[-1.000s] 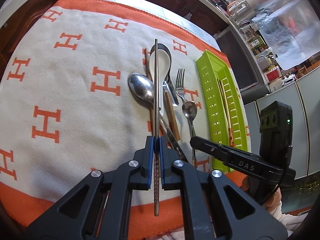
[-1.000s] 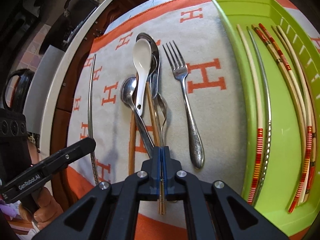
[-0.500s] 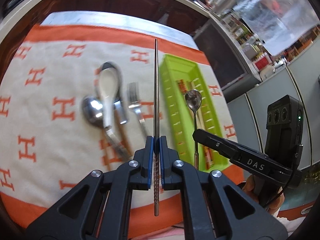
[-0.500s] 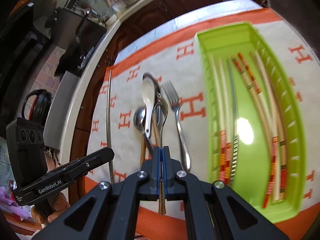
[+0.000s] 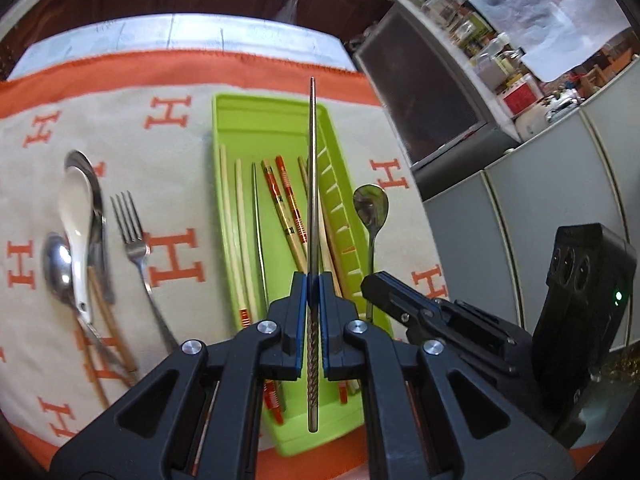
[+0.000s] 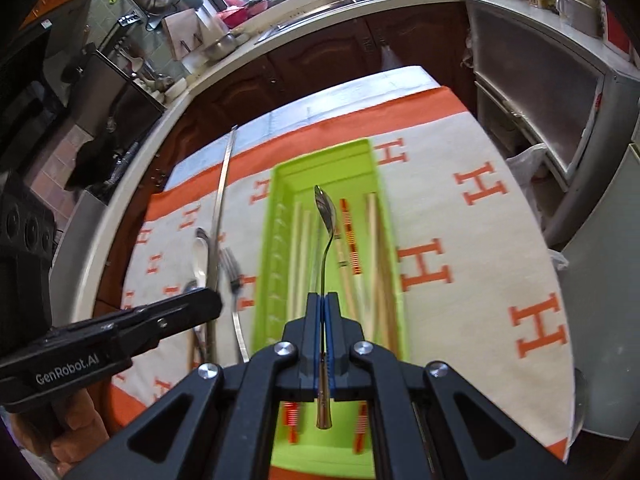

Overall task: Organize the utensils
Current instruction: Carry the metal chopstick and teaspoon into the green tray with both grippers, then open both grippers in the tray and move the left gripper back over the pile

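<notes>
My left gripper (image 5: 313, 280) is shut on a metal chopstick (image 5: 313, 184) and holds it lengthwise above the green tray (image 5: 256, 120). My right gripper (image 6: 323, 300) is shut on a small metal spoon (image 6: 327, 216), held above the same tray (image 6: 320, 160). The tray holds several wooden and red-banded chopsticks (image 5: 286, 200) and one metal chopstick (image 5: 258, 224). Left of the tray on the cloth lie a fork (image 5: 134, 236), a white ceramic spoon (image 5: 76, 216) and metal spoons (image 5: 56, 264). The right gripper's spoon shows in the left wrist view (image 5: 371, 208).
The orange and cream cloth (image 5: 176, 184) covers the table. Brown chopsticks (image 5: 116, 344) lie under the spoons at the left. Dark cabinets (image 6: 320, 64) and a kitchen counter stand beyond the table's far edge. Grey cabinets (image 5: 520, 208) stand to the right.
Both grippers have risen and moved right from the utensil pile to above the green tray. The right gripper lifted the small spoon off the cloth. The left still holds the metal chopstick.
</notes>
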A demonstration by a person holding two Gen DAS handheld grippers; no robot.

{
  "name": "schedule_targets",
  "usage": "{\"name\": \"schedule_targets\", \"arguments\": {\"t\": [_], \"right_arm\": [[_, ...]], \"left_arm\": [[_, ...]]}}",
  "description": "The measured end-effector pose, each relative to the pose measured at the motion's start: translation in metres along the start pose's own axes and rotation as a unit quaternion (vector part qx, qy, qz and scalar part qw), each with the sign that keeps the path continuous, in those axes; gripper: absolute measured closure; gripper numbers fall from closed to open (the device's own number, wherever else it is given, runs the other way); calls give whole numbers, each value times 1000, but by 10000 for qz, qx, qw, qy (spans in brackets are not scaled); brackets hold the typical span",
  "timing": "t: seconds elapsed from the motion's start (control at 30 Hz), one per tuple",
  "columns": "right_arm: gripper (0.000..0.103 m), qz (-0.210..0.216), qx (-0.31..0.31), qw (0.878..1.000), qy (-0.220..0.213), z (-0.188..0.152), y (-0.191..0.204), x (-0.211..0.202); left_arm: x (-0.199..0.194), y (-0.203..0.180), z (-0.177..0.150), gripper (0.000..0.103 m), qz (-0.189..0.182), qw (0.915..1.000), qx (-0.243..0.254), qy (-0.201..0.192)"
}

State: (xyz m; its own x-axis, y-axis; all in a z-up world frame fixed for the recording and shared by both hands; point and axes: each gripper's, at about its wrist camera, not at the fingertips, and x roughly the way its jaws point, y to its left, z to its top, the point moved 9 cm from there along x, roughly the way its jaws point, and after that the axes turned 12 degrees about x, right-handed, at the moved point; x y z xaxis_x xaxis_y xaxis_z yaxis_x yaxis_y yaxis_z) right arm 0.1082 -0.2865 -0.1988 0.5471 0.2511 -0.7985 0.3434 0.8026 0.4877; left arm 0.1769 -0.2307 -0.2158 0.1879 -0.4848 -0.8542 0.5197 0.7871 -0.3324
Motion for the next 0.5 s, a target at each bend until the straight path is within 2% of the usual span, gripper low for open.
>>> {"name": "schedule_targets", "arguments": {"t": [0.33, 0.43, 0.5], "right_arm": [[100, -182, -89, 9990, 394, -6, -21, 30], [100, -104, -74, 9990, 417, -6, -21, 31], [100, 4, -39, 9991, 421, -7, -20, 29]], "left_arm": [[37, 6, -19, 98, 285, 9983, -34, 500], [34, 6, -22, 89, 341, 9981, 24, 510], [28, 8, -23, 78, 434, 9980, 70, 451]]}}
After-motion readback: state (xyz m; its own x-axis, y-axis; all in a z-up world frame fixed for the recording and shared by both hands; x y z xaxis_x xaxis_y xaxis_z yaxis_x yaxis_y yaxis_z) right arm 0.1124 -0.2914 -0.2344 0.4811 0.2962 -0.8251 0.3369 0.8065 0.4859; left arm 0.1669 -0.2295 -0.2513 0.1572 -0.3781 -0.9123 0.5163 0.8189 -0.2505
